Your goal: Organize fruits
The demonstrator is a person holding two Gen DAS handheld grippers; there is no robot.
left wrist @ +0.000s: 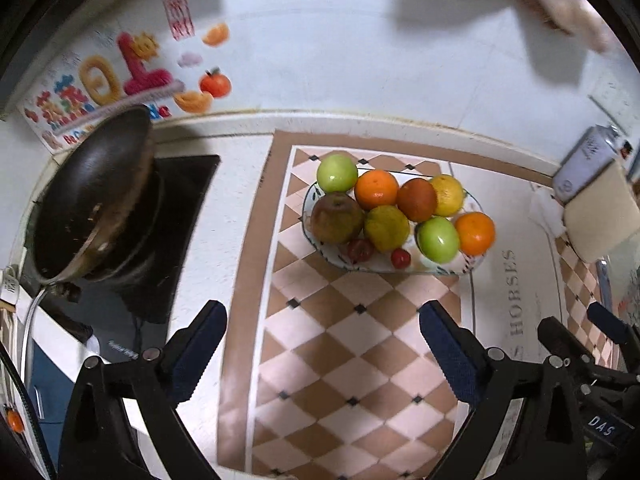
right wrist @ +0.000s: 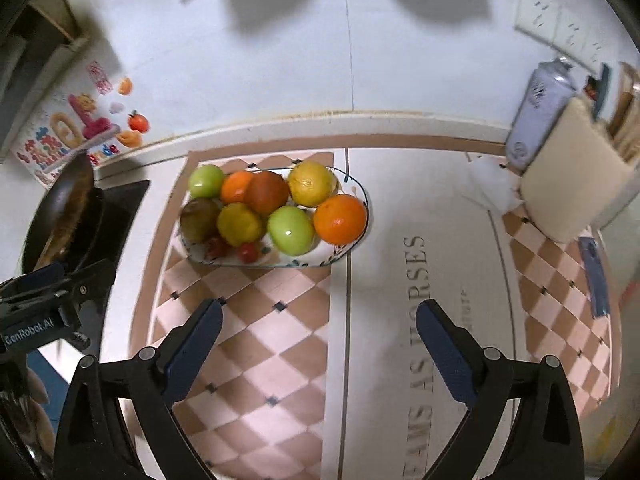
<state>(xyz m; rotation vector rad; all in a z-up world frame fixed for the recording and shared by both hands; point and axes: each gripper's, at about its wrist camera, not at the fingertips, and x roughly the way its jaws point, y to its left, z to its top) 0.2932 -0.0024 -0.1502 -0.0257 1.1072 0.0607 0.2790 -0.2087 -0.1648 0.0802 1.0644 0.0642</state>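
Note:
An oval patterned plate sits on a checkered mat and holds several fruits: green apples, oranges, yellow citrus, a brown-red apple and small red tomatoes. My left gripper is open and empty, well short of the plate. My right gripper is open and empty, also short of the plate and to its right. The right gripper's tip shows in the left wrist view; the left gripper body shows in the right wrist view.
A dark wok sits on a black stove at the left. A beige cutting board and a pale can stand at the right. The tiled wall with a colourful sticker is behind.

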